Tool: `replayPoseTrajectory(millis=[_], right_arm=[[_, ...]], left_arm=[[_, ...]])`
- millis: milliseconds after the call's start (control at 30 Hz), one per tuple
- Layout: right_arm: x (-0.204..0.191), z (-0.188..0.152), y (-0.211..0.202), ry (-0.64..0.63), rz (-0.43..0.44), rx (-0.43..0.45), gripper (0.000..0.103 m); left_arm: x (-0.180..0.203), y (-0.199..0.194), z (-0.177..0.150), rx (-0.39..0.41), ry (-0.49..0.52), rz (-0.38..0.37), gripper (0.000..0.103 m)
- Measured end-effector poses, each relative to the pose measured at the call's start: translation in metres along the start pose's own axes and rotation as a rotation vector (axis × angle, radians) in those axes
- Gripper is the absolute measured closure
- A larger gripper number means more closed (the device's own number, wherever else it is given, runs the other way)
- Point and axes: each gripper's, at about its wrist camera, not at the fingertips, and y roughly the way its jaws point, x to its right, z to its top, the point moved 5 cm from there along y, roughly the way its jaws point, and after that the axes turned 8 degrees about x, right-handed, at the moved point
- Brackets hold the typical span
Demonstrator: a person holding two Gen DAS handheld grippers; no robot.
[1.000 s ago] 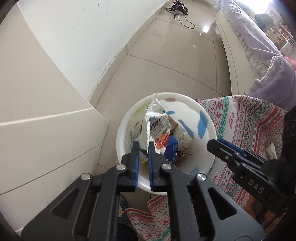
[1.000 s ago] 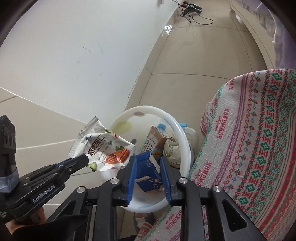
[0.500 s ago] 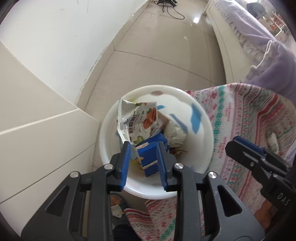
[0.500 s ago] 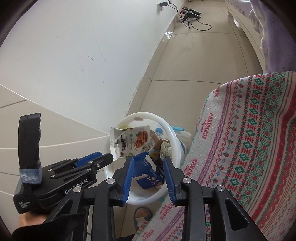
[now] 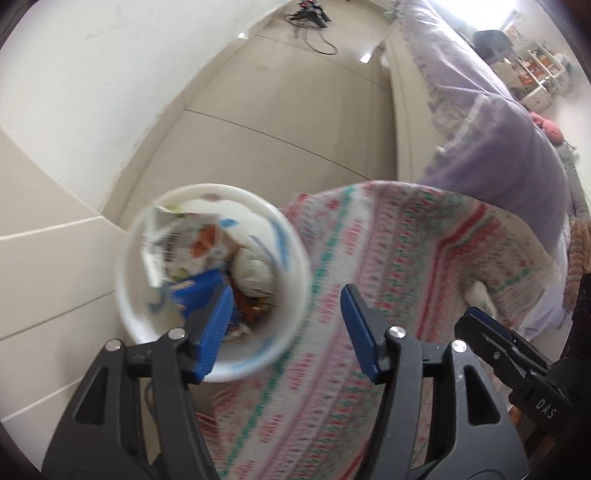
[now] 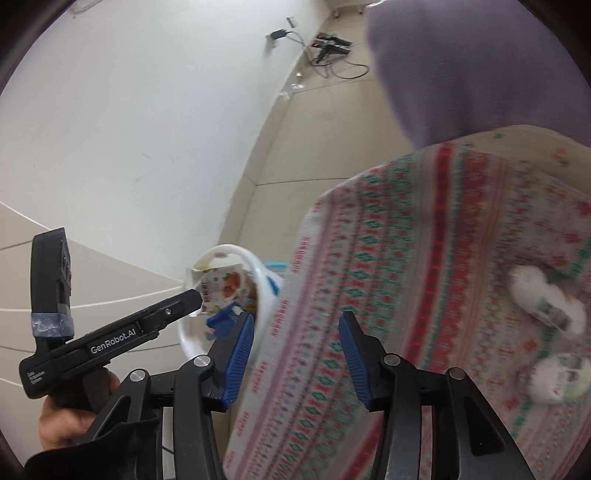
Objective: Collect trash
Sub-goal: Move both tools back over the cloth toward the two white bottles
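A white trash bin [image 5: 295,254] stands on the floor beside the table; it also shows in the right wrist view [image 6: 263,280]. Inside lie a white snack bag [image 5: 184,240], a blue carton [image 5: 195,290] and crumpled paper [image 5: 255,271]. My left gripper [image 5: 286,328] is open and empty above the bin's right rim. My right gripper [image 6: 295,352] is open and empty over the patterned tablecloth [image 6: 424,266]. Two crumpled white wrappers [image 6: 543,295] [image 6: 557,376] lie on the cloth at the right, blurred.
A white wall [image 6: 147,110] and cream cabinet [image 5: 44,266] stand left of the bin. A bed with a purple cover [image 5: 498,122] is at the right. Cables [image 5: 314,14] lie on the tiled floor far back.
Both grippers have opened wide. The snack bag and blue carton have dropped into the bin. Both grippers have pulled up and swung right toward the table.
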Motion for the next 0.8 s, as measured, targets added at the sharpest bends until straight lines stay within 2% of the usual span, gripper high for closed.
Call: replayPoseTrajectory(millis=[67, 167, 267, 333, 467, 667, 800], right_arm=[[0.015, 0.001, -0.018, -0.001, -0.032, 0.012, 0.046], [0.042, 0.005, -0.049, -0.036, -0.149, 0.038, 0.041], [0.075, 0.008, -0.08, -0.057, -0.28, 0.074, 0.039], [0.1, 0.009, -0.103, -0.025, -0.322, 0.095, 0.039], [0.143, 0.007, -0.148, 0.044, -0.352, 0.123, 0.038], [0.187, 0.003, -0.188, 0.118, -0.365, 0.148, 0.037], [0.208, -0.002, -0.2, 0.151, -0.369, 0.148, 0.037]], left_arm=[[0.02, 0.001, -0.005, -0.014, -0.001, -0.031, 0.036], [0.049, 0.004, -0.015, -0.039, -0.033, -0.089, 0.033], [0.08, 0.011, -0.03, -0.078, -0.046, -0.129, 0.03], [0.103, 0.017, -0.04, -0.106, -0.059, -0.164, 0.03], [0.159, 0.033, -0.064, -0.148, -0.054, -0.231, 0.029], [0.232, 0.07, -0.104, -0.23, -0.01, -0.266, 0.029], [0.252, 0.092, -0.109, -0.258, -0.07, -0.259, 0.029]])
